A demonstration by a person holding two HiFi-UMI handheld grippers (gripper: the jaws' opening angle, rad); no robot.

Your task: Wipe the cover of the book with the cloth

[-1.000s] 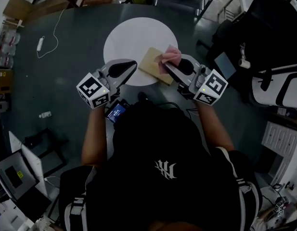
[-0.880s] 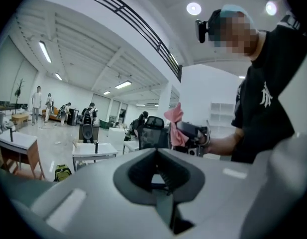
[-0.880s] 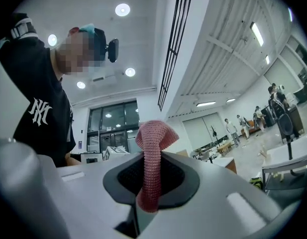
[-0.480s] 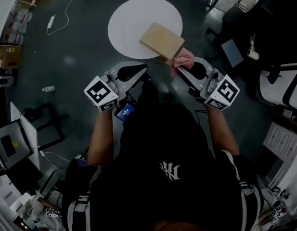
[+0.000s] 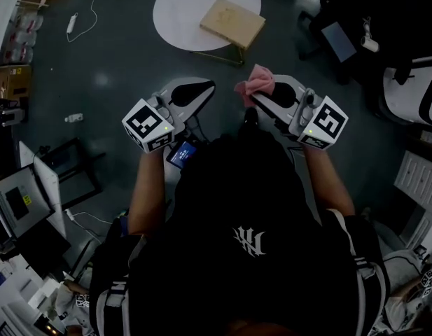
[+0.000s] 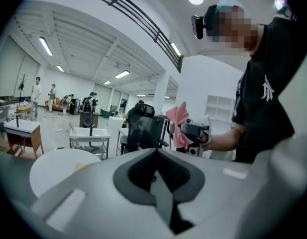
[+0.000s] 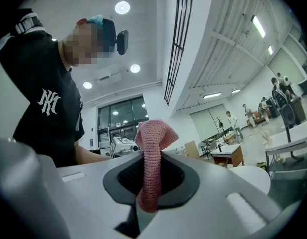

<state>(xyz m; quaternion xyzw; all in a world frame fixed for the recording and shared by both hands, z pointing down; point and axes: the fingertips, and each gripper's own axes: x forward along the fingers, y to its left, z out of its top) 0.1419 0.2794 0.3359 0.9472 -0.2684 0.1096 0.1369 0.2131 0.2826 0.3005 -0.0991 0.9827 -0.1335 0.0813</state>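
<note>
1. Our right gripper [image 5: 249, 95] clamped the pink cloth [image 5: 256, 82]; our left gripper [image 5: 207, 87] sat closed, empty.
2. The book [image 5: 232, 22] lay on the round table [image 5: 180, 12], well apart; wiping, we judged, required reaching its cover.

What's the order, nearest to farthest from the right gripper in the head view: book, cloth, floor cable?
1. Cloth, held in its jaws.
2. Book, on the round table ahead.
3. Cable, far left.

Bare dark grey floor [image 5: 117, 54] lies open before the round white table [image 5: 180, 12]; a flat tan rectangular book [image 5: 232, 21] fills its right edge, dark furniture [image 5: 384, 19] crowding beyond.
</note>
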